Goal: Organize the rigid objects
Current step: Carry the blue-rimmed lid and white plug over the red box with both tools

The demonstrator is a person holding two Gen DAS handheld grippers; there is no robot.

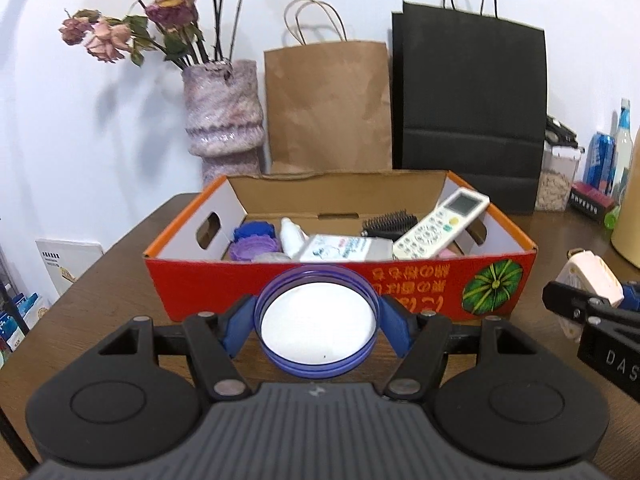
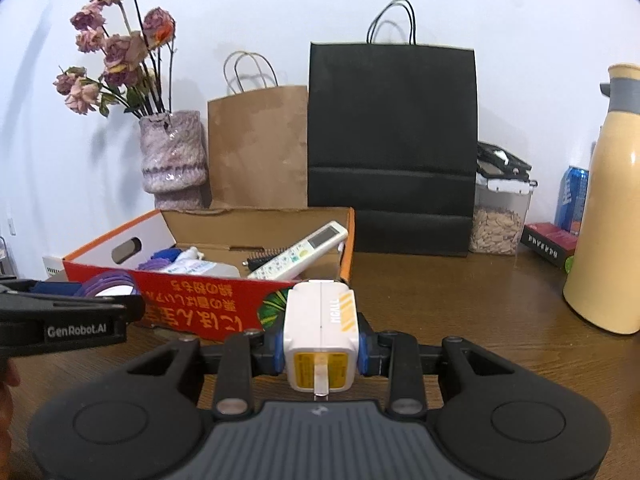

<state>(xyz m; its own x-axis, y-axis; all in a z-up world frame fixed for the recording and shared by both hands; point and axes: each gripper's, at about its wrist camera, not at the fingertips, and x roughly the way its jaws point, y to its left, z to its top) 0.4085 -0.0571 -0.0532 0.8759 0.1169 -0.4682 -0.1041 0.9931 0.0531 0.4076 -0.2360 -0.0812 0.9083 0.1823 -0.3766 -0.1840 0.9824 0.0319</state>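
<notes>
Nearest the left camera, the left hand-held gripper (image 1: 316,330) is pinching a blue-rimmed lid (image 1: 316,322) across its width, the blue pads (image 1: 236,330) pressing on opposite sides of the rim, white inner face turned toward the lens. The right hand-held gripper (image 2: 322,350) is likewise clamping a white charger plug (image 2: 320,336) by its two flat sides, prongs pointing back at the camera. Both items are being held just short of the red front wall of the cardboard box (image 1: 224,280), which is sitting on the brown desk (image 2: 460,292). The step in hand is probably dropping each piece into the box; doing it well means lifting clear of that front wall before moving forward, then lowering low enough that nothing bounces. Inside, the box is already holding small purple and blue caps (image 1: 250,240) at the left, a white bottle (image 1: 290,234), a flat white packet (image 1: 344,248), a hairbrush (image 1: 390,222) and a remote control (image 1: 440,226) leaning up on the right wall. Open room is showing mostly toward the back of the box and at its left front corner, so the lid looks suited to that left side. The charger is riskier: the tilted remote could slide if nudged. Behind stand a vase of dried roses (image 1: 224,108), a brown paper bag (image 1: 328,108) and a black paper bag (image 1: 472,96).
</notes>
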